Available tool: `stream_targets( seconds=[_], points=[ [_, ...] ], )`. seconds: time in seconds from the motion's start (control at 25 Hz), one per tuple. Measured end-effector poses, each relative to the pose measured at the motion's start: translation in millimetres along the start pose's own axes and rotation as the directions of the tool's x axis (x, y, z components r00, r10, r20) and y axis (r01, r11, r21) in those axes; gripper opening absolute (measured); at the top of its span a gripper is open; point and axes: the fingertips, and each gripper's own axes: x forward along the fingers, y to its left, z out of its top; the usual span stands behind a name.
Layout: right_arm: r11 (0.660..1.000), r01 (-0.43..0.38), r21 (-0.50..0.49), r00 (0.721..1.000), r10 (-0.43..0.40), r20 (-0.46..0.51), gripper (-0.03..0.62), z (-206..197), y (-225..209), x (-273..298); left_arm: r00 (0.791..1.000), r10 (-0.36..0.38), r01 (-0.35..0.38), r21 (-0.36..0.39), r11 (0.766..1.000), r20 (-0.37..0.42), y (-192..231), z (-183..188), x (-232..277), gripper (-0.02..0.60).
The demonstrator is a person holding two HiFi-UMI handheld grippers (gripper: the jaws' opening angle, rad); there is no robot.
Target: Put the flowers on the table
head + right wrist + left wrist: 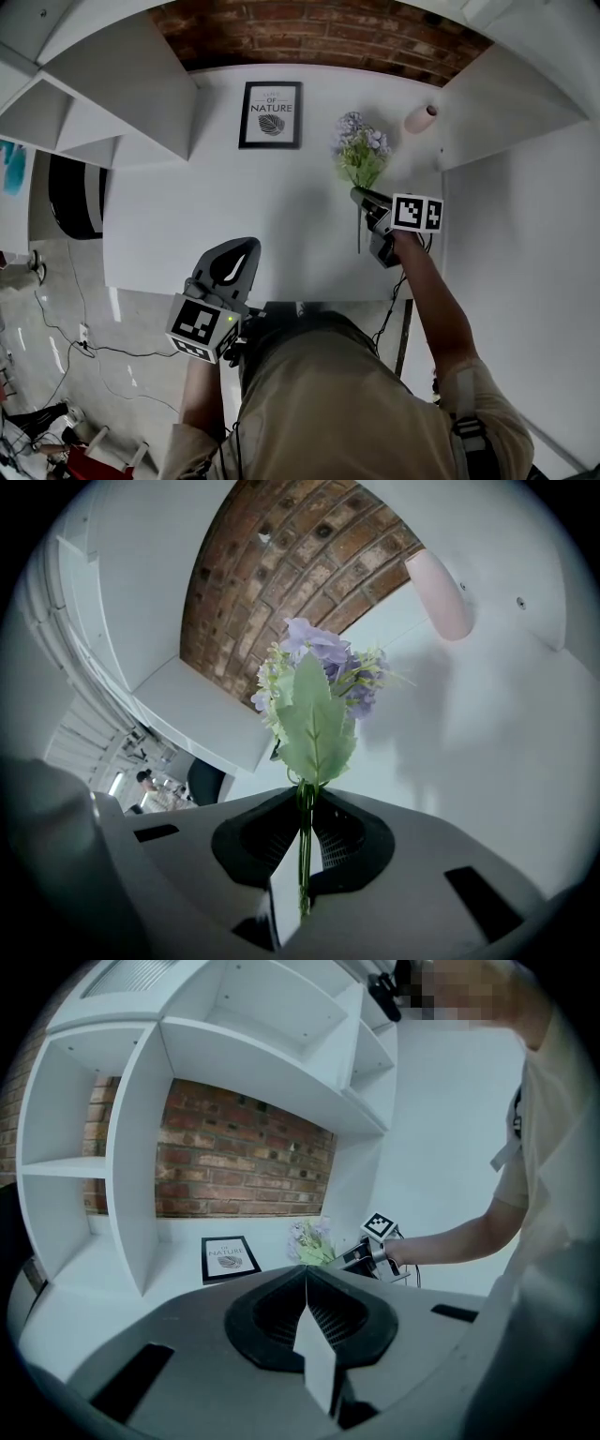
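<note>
- right hand-held gripper (364,197) is clamped on the thin green stems (302,846) of the flowers (361,150); the jaws are almost together because the stems are so thin
- grip sits low on the stems, so the leaf and purple blooms stick out clear of the jaws and don't get crushed
- flowers are in the air over the back right of the white worktop (234,206), between the framed print (271,114) and the pink roll (420,118); not laid down yet
- the stem tail pokes out behind the jaws; can't tell if it touches the worktop
- right hand-held gripper is tilted down toward the surface, which fits a lay-down on the bare patch beside the print
- left hand-held gripper (234,258) has its jaws together with nothing between them. it's held at the near edge of the worktop, well apart from the flowers, probably just to stay out of the way
- judgement: task is near its end, with lowering and letting go left; risk is that the top-heavy blooms roll when freed
</note>
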Motion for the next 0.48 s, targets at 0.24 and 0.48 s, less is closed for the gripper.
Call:
stream_targets(
  seconds=[0.24, 0.48],
  points=[
    [1.000, 0.020, 0.008, 1.000, -0.020, -0.012, 0.046, 5, -6, 11, 1.000, -0.015, 0.015, -0.009, 1.000, 0.002, 5, -1, 7, 0.011],
    [0.999, 0.055, -0.003, 0.998, -0.055, -0.012, 0.046, 15, -10, 20, 1.000, -0.010, 0.011, 0.024, 1.000, -0.028, 17, -9, 10, 0.011]
  ],
)
